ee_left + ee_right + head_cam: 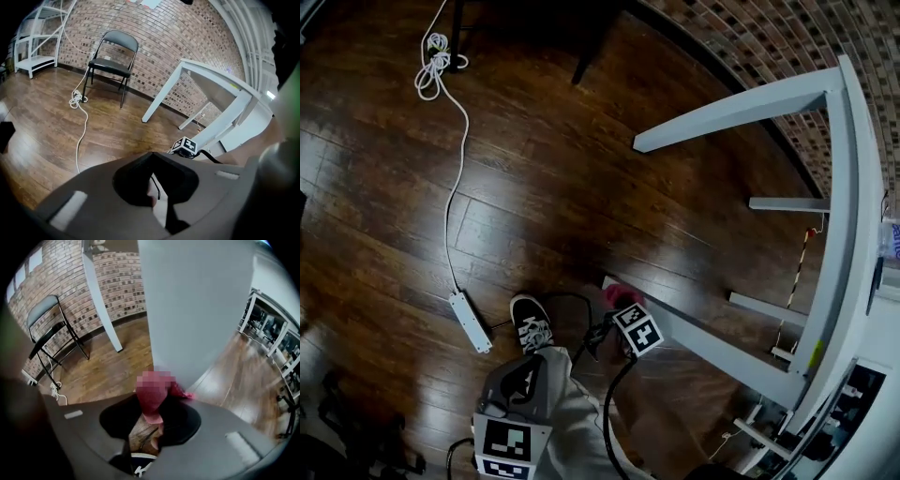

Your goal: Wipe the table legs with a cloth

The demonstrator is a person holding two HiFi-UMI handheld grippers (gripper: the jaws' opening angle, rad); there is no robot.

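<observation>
Right gripper view is largely filled by the pale table leg [197, 310], against which a pink cloth [151, 406] is pressed. The cloth is pinched between the jaws of the right gripper [152, 416], which are closed tight on it, and part of it is hidden under a mosaic patch. From the head view the table [853, 187] is seen lying on its side on the wooden floor [544, 187]. The cloth sits close to the foot end of the nearest leg. The long axis of that leg is seen to run away from the cloth, down and to the right, toward the table frame, so the next wipe is judged to follow that line. The left gripper [152, 197] is held back by the person's knee, well apart from the leg. Its jaws appear drawn together with nothing between them. The right gripper is therefore the nearer one. White print is carried on the black shoe [532, 328], but it cannot be read, and no other legible writing is found.
</observation>
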